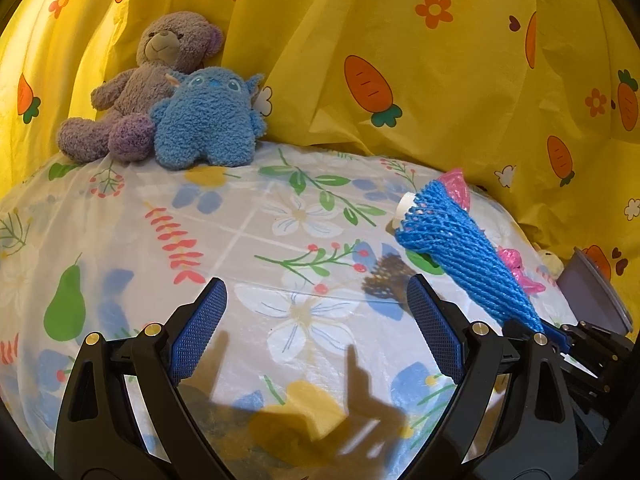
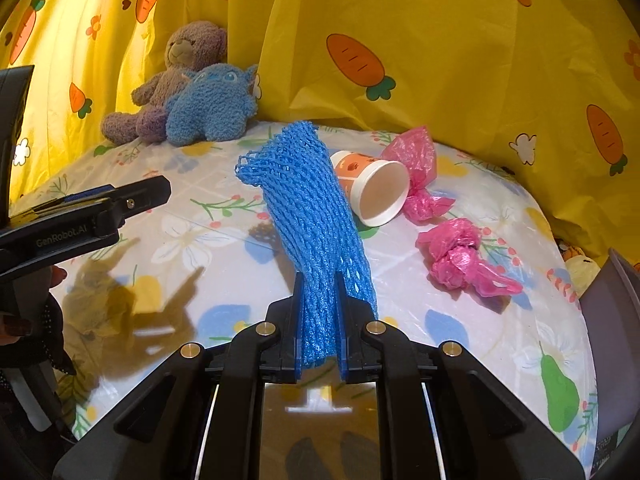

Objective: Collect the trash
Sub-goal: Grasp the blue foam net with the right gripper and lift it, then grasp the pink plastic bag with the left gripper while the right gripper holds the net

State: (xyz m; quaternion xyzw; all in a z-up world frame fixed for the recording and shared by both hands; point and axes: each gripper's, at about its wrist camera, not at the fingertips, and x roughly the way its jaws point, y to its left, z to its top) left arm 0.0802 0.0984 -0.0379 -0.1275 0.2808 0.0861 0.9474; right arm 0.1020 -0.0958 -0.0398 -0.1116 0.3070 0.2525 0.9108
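Observation:
My right gripper [image 2: 319,280] is shut on a blue foam net sleeve [image 2: 308,208] and holds it up above the table; the sleeve also shows in the left wrist view [image 1: 460,248]. Behind it a paper cup [image 2: 374,190] lies on its side, mouth toward me. A crumpled pink plastic bag [image 2: 416,172] lies behind the cup and another pink bag [image 2: 460,258] lies to its right. My left gripper [image 1: 316,320] is open and empty over the floral tablecloth [image 1: 280,220], left of the sleeve.
A brown teddy bear [image 1: 136,84] and a blue plush toy [image 1: 208,120] sit at the back left. A yellow carrot-print curtain [image 1: 400,40] hangs behind the table. A grey bin [image 2: 612,340] stands at the table's right edge.

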